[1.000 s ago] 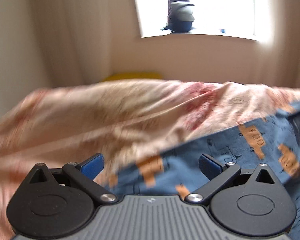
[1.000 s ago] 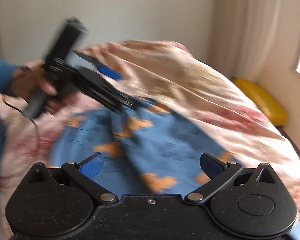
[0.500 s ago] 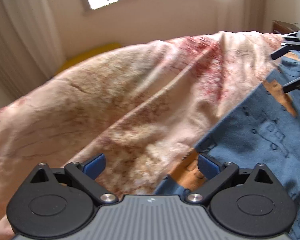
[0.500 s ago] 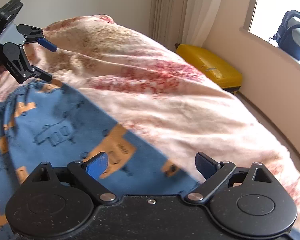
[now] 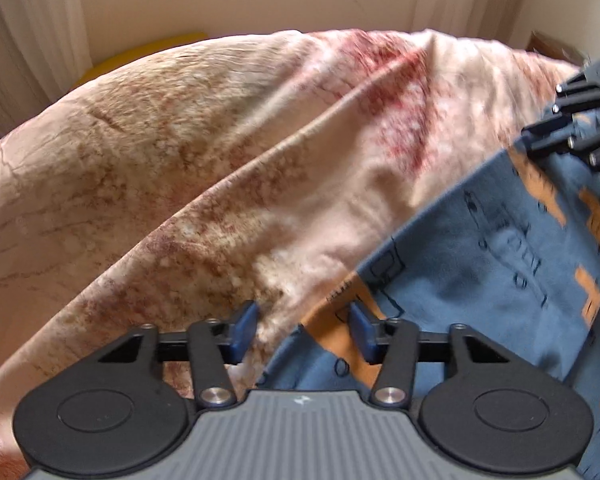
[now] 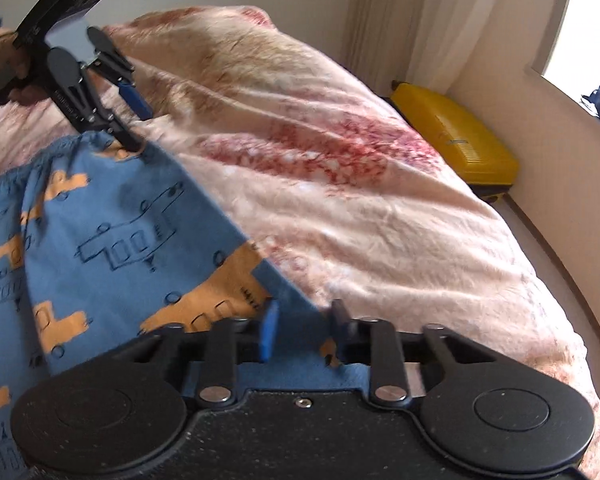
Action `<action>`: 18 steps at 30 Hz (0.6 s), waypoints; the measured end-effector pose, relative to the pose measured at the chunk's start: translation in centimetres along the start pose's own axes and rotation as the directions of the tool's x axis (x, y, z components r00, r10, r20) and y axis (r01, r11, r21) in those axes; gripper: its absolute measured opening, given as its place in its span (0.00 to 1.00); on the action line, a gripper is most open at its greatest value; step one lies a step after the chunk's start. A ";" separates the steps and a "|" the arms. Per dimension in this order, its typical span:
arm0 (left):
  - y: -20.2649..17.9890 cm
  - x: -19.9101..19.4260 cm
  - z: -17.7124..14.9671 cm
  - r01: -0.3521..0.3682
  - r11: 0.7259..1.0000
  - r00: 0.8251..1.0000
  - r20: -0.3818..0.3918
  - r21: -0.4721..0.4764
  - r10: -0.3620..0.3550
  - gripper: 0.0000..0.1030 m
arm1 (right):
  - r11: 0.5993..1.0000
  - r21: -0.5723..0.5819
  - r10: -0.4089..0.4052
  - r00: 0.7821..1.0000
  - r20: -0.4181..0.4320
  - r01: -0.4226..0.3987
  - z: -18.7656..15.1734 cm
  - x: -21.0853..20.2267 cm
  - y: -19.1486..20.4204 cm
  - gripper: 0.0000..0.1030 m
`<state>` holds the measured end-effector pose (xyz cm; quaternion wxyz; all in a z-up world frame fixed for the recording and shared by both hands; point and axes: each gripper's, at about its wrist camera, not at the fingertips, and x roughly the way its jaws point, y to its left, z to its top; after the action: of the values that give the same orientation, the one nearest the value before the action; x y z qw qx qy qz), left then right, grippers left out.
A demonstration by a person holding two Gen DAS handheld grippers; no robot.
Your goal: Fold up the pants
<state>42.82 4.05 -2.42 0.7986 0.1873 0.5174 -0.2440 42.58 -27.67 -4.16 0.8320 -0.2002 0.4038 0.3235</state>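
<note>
Left claw (image 5: 303,330) part-spread over pants (image 5: 496,264) edge corner; right claw (image 6: 305,330) likewise, not pinching. Step: grasping edge on bed (image 6: 340,184). Next: close both, lift together.

The left gripper (image 5: 302,330) sits at the near edge, its blue pads (image 5: 244,326) set part way in with a gap between them. A corner of the pants (image 5: 480,280), blue with orange shapes, lies in that gap, over a pink blanket (image 5: 220,152) that fills the middle and left. The pants spread to the right. At the far right edge the right gripper (image 5: 576,120) touches the pants; its jaw state cannot be told. A yellow case (image 5: 140,54) shows far left, by a curtain (image 5: 32,48).
</note>
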 end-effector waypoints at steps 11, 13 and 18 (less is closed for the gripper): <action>-4.7 -4.8 -0.9 -0.260 0.958 0.959 0.145 0.123 0.242 0.00 | 0.980 -0.072 -0.180 0.979 0.099 0.187 0.1 -1.6 3.3 0.01; -4.8 -6.3 -0.9 -0.332 0.938 0.928 0.214 0.097 0.306 0.00 | 0.964 -0.061 -0.247 0.958 0.149 0.258 0.8 -2.0 3.5 0.01; -3.3 -6.9 0.2 -0.395 0.919 0.879 0.281 -0.022 0.385 0.00 | 0.929 0.015 -0.360 0.896 0.261 0.369 3.7 -2.2 3.0 0.01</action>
<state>38.67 2.66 3.89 0.8927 0.2653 0.3467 -0.1116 41.46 -24.22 -0.43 0.9198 -0.2427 0.2411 0.1924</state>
